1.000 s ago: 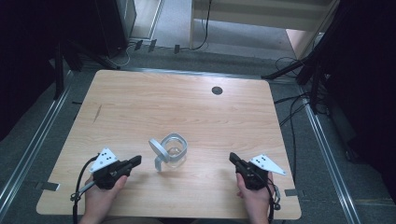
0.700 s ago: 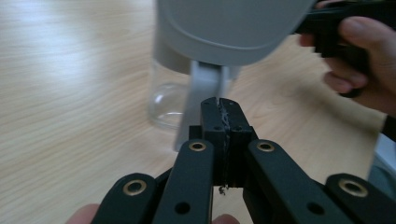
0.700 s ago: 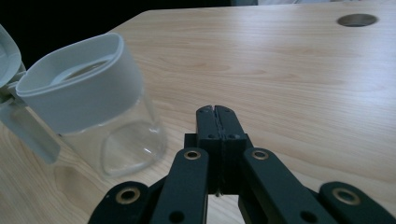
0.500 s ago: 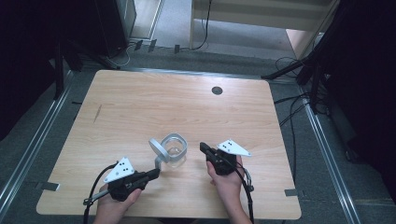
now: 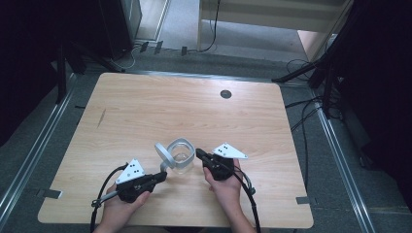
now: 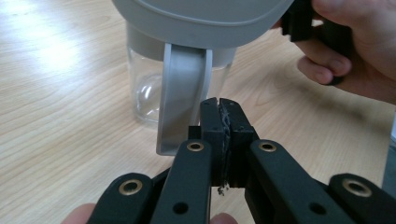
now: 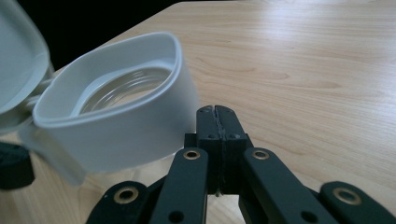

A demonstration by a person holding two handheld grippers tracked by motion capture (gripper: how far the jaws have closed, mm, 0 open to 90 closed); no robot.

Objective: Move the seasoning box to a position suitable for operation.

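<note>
So there's a clear glass jar with a grey collar sitting on the wooden table, toward the near edge and about midway left to right. Its grey flip lid is swung open and hangs off the jar's left side.

The left gripper is just near-left of the jar, jaws pressed together with nothing between them. In the left gripper view the tips sit right beside the grey hinge strap that runs down from the lid; they look like they might be touching it, but I can't really tell from this angle.

The right gripper comes in from the jar's right side, jaws also closed tight and empty. In the right gripper view the tips are right up against the grey collar, just beside it or maybe barely touching.

Both hands come in from the near edge, one on each side of the jar.
</note>
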